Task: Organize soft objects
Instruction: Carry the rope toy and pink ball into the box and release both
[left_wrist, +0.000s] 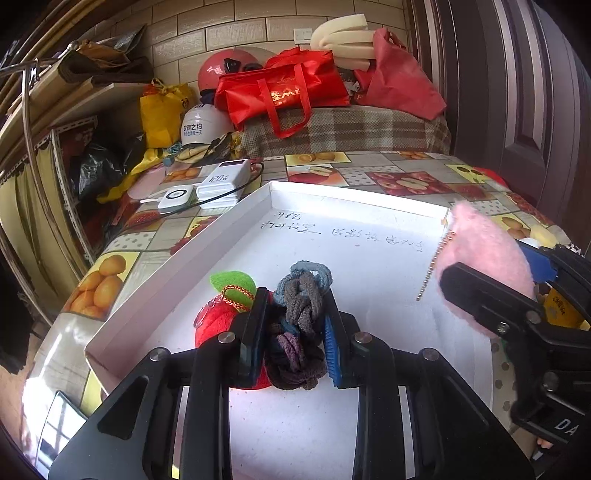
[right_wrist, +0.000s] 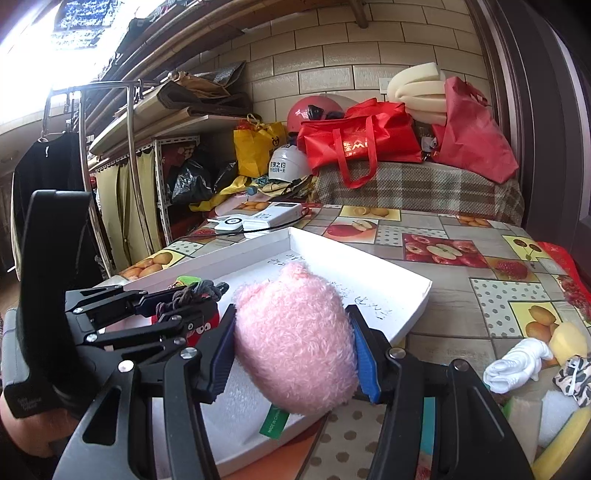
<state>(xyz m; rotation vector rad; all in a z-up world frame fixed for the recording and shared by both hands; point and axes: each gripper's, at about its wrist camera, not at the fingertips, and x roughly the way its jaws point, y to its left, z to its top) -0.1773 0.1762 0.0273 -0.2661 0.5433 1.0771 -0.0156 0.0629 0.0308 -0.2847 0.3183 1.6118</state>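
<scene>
Pink plush (right_wrist: 295, 336) sits pinched between right gripper (right_wrist: 295, 354) jaws, directly above the white tray (right_wrist: 406, 314) near edge; left gripper (left_wrist: 295, 332) jaws pinch the knotted hair ties (left_wrist: 299, 317) farther in, beside the red apple plush (left_wrist: 214, 325).

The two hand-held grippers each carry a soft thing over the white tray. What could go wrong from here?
1. The tangled bundle of dark fabric hair ties in the left hand-held gripper hangs in loose loops; one might snag on a pad at release.
2. The fluffy pink plush toy in the right hand-held gripper sits near the shallow white cardboard tray edge and could roll out.
3. The two grippers are close and could collide.
</scene>
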